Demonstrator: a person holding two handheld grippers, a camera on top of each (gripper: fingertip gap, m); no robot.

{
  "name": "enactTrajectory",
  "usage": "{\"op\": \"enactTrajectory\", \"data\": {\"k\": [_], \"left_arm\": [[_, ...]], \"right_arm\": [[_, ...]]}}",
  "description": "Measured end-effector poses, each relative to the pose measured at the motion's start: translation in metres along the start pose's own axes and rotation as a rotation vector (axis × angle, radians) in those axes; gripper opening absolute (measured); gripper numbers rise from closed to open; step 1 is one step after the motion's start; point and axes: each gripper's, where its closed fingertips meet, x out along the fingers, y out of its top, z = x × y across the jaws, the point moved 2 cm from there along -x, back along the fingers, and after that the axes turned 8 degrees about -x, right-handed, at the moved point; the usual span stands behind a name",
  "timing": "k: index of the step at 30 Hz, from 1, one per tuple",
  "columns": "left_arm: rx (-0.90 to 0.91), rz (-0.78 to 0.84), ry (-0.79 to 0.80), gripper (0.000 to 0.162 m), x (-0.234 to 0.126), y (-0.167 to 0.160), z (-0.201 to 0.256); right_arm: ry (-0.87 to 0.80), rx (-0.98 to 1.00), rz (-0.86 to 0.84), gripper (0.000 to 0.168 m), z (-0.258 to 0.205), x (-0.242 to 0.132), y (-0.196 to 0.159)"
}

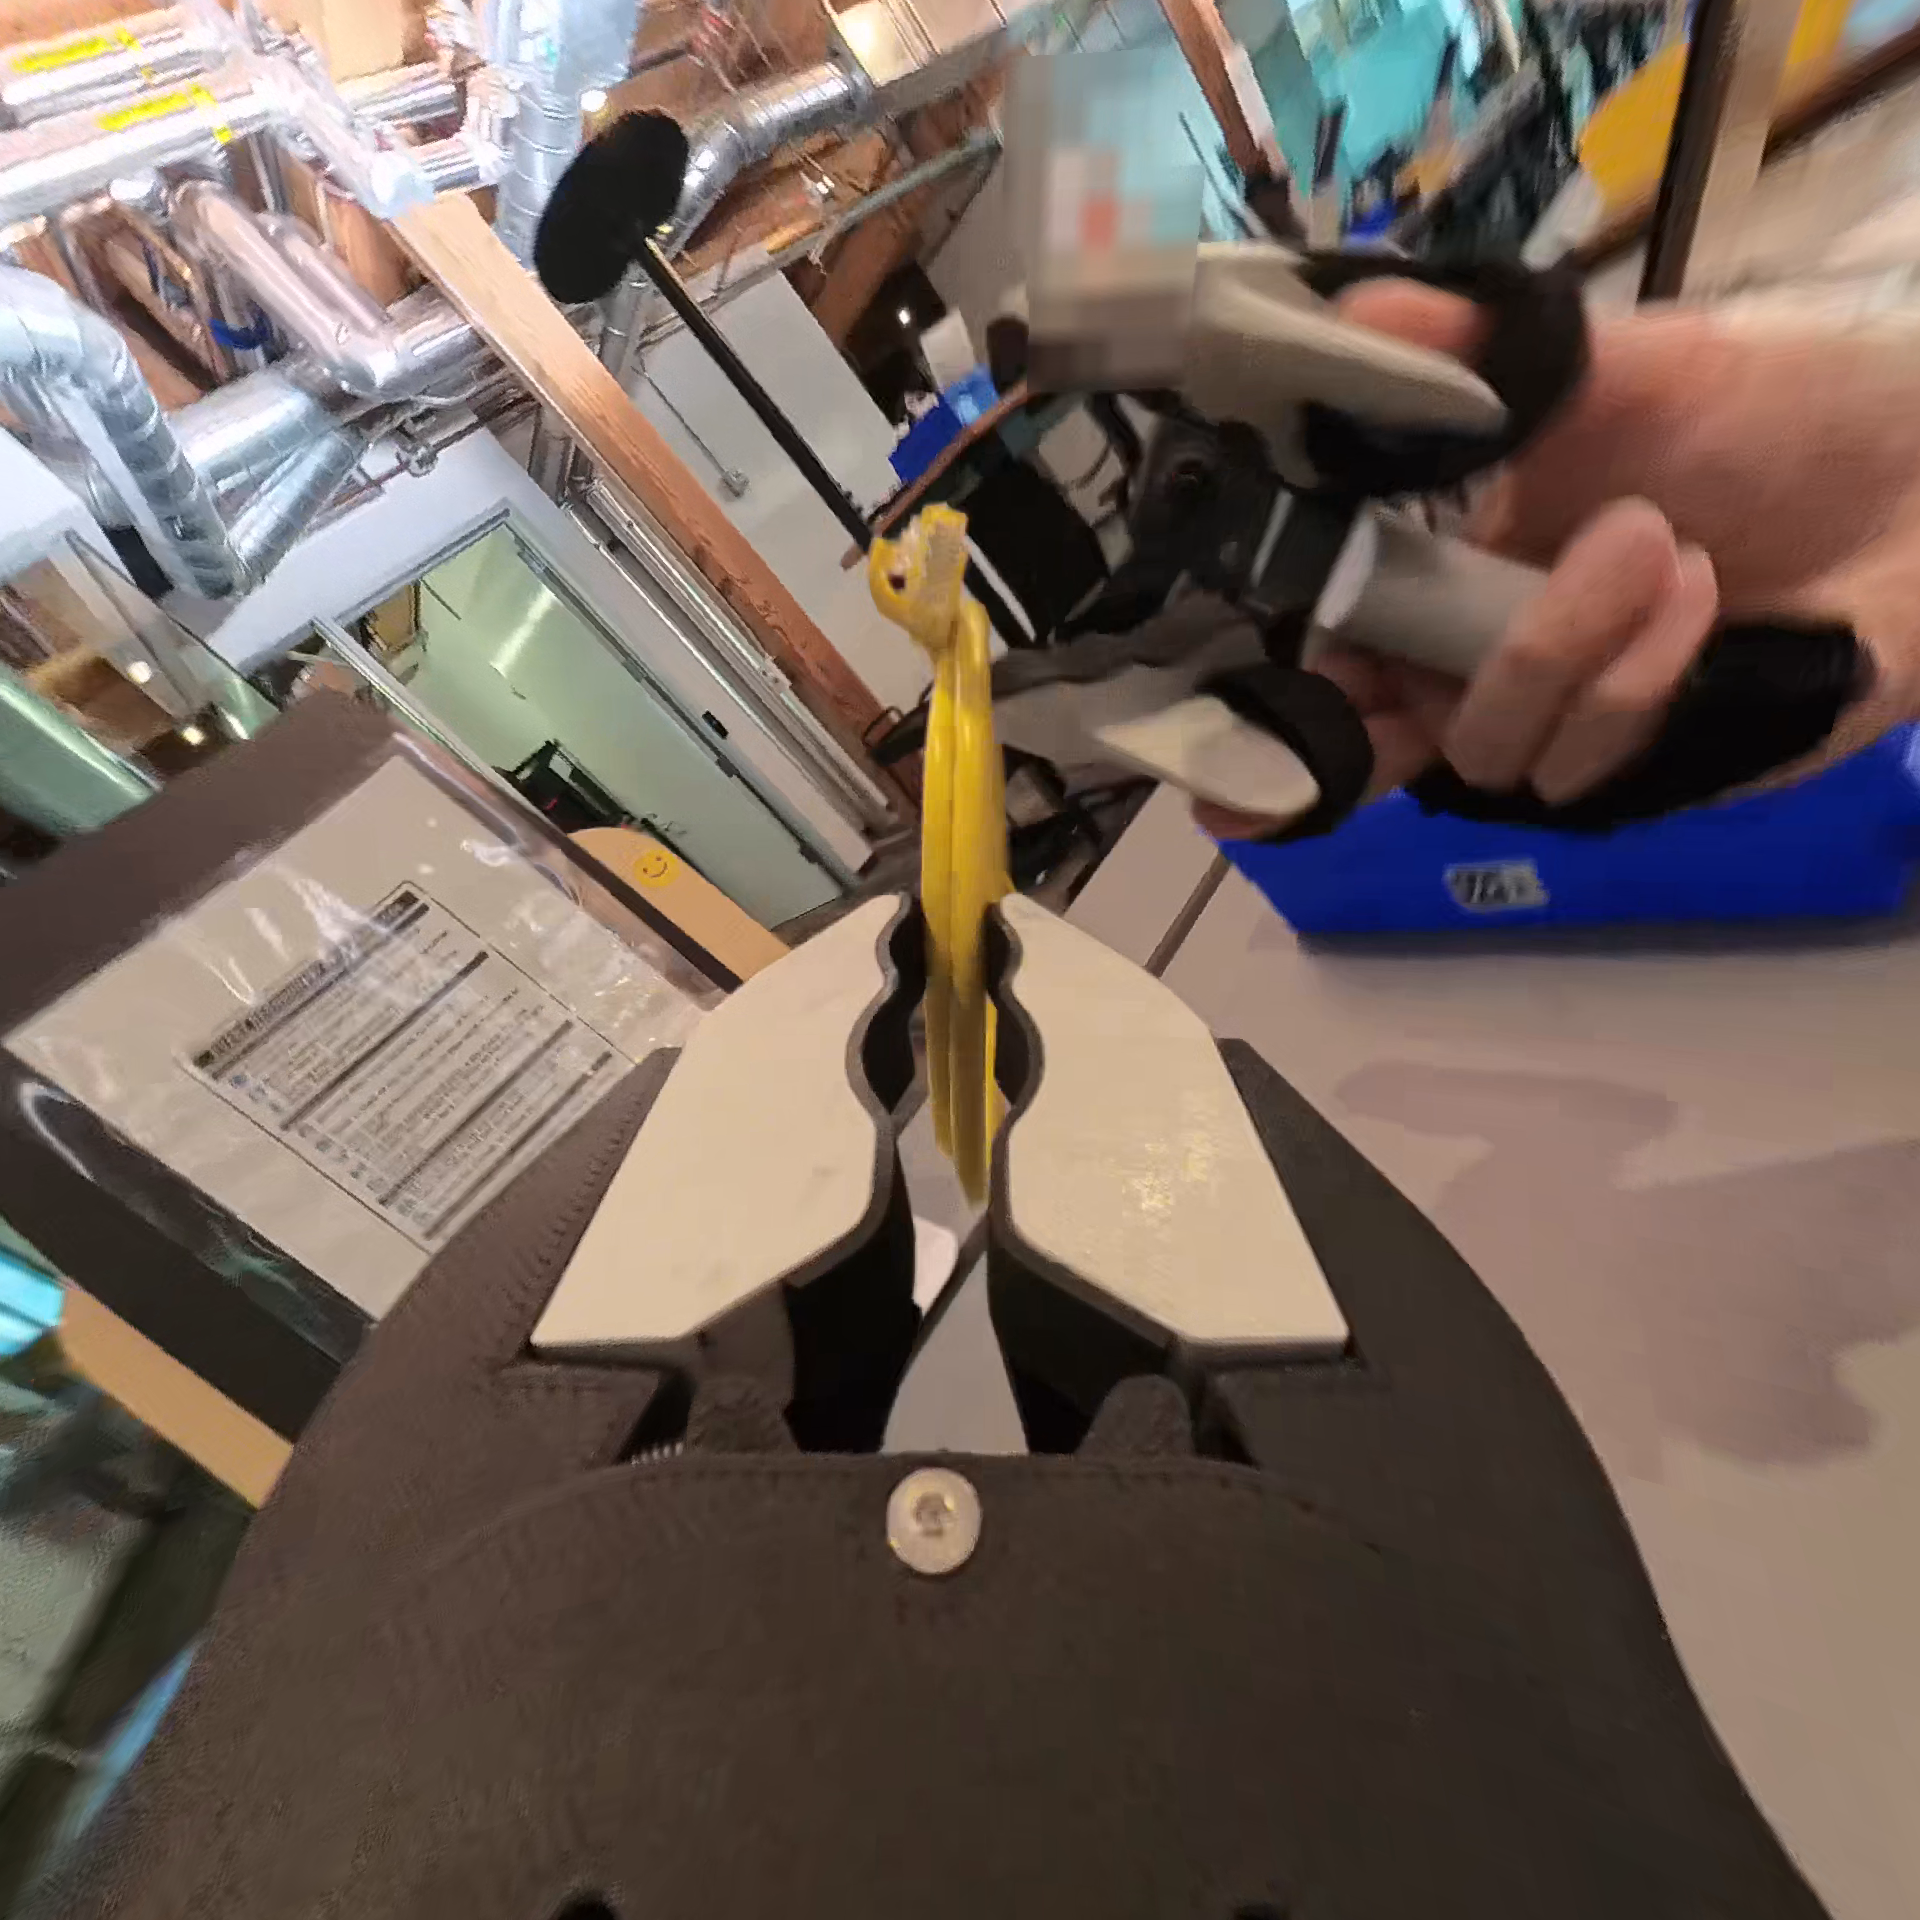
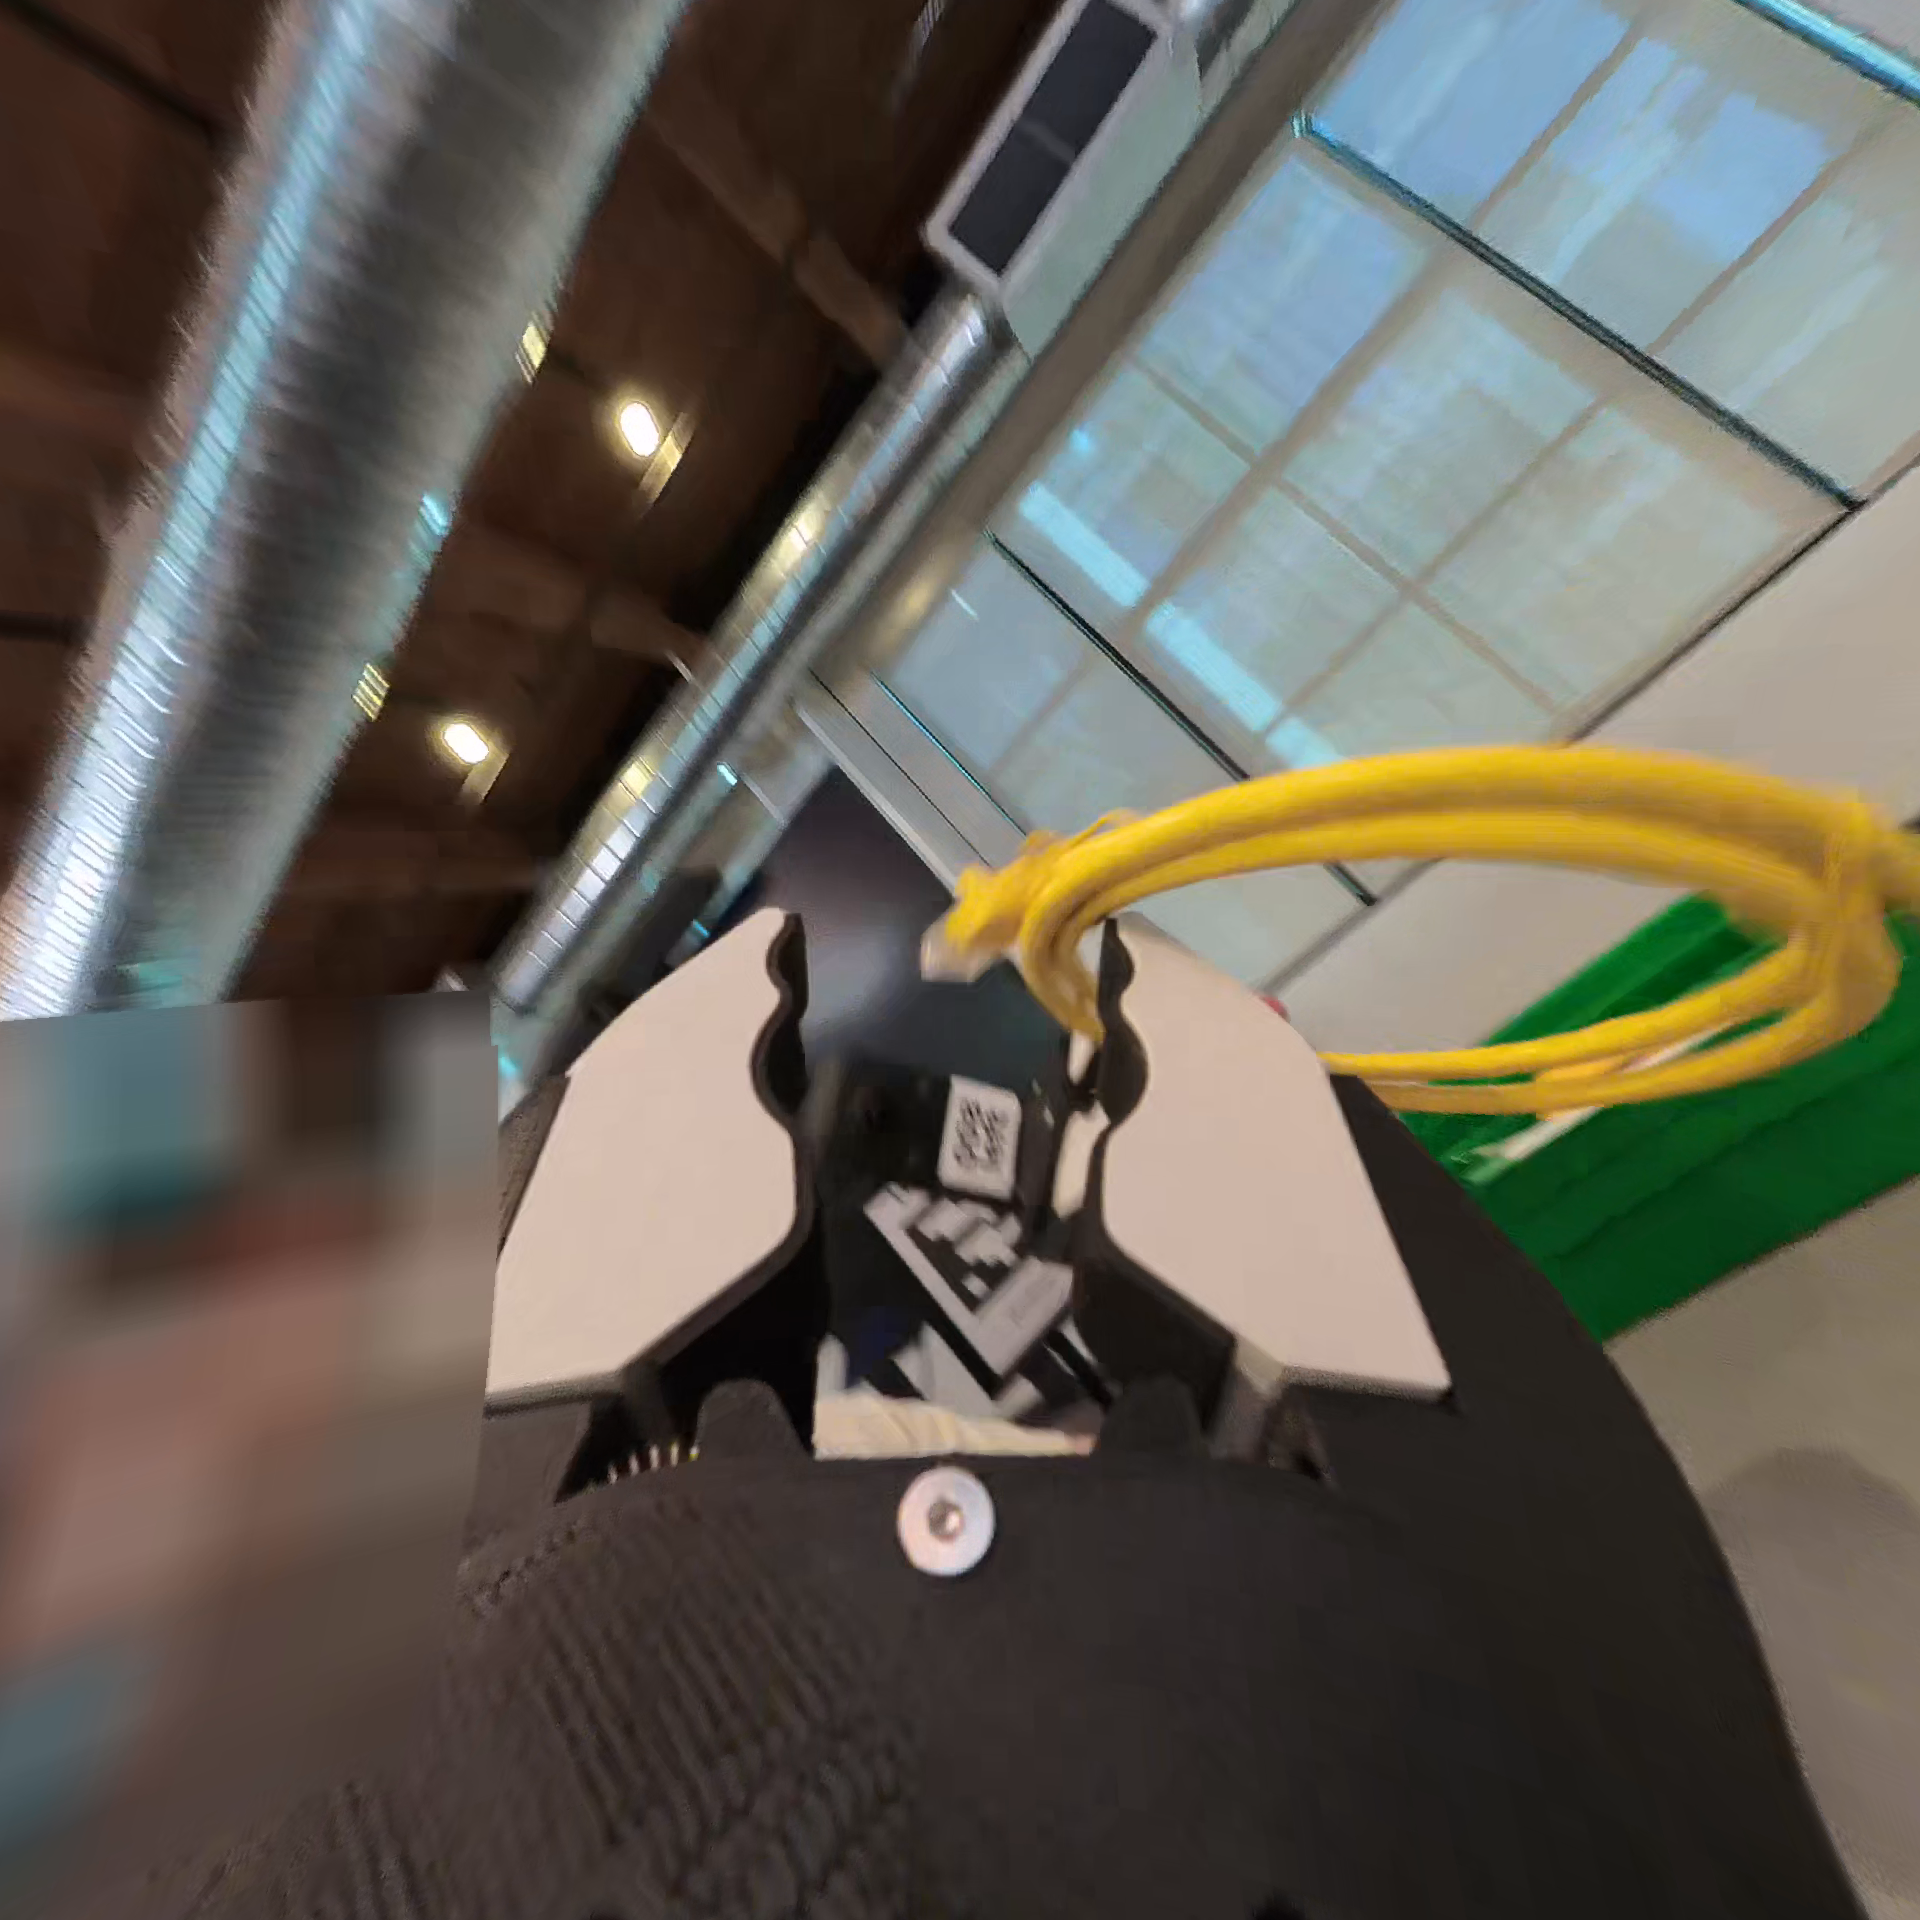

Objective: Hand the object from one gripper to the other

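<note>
A bundled yellow cable (image 1: 961, 748) with a clear plug at its top stands up out of my left gripper (image 1: 951, 925), which is shut on its lower part. My right gripper (image 1: 1299, 561), held by a hand, is to the upper right of the cable with its jaws apart. In the right wrist view the right gripper (image 2: 951, 935) is open. The cable (image 2: 1455, 800) loops in from the right, and its plug end lies just inside the right fingertip (image 2: 1117, 987). The left gripper's body shows blurred between the fingers.
A blue bin (image 1: 1610, 873) sits on the grey table (image 1: 1507, 1299) behind the right gripper. A black board with a sheet in plastic (image 1: 364, 1039) stands to the left. A green bin (image 2: 1662, 1164) is at the right in the right wrist view.
</note>
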Motion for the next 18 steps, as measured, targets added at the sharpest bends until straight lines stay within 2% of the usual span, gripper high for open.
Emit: {"op": "enactTrajectory", "data": {"k": [1,4,7,9,11,14,17,18], "left_arm": [[-0.086,0.026,-0.005,0.009,-0.005,0.006,-0.009],[-0.381,0.122,-0.066,0.005,-0.023,0.021,-0.033],[-0.668,0.183,-0.190,0.005,-0.037,0.030,-0.049],[-0.776,0.183,-0.229,0.005,-0.042,0.028,-0.057],[-0.809,0.162,-0.201,0.005,-0.045,0.022,-0.067],[-0.879,0.155,-0.200,0.005,-0.049,0.018,-0.076],[-0.936,0.127,-0.232,0.005,-0.050,0.015,-0.077],[-0.949,0.118,-0.241,0.005,-0.050,0.014,-0.077]], "right_arm": [[-0.022,-0.069,-0.040,0.055,-0.004,0.001,-0.003],[-0.071,-0.295,-0.116,0.054,-0.016,0.004,-0.006],[-0.133,-0.564,-0.181,0.052,-0.023,0.010,-0.013],[-0.213,-0.737,-0.263,0.053,-0.019,0.014,-0.023],[-0.264,-0.951,-0.362,0.053,-0.017,0.019,-0.035],[-0.275,-1.438,-0.567,0.055,-0.017,0.023,-0.067],[-0.354,-1.990,-0.811,0.054,0.000,0.019,-0.091],[-0.388,-2.118,-0.886,0.054,0.008,0.018,-0.096]]}}
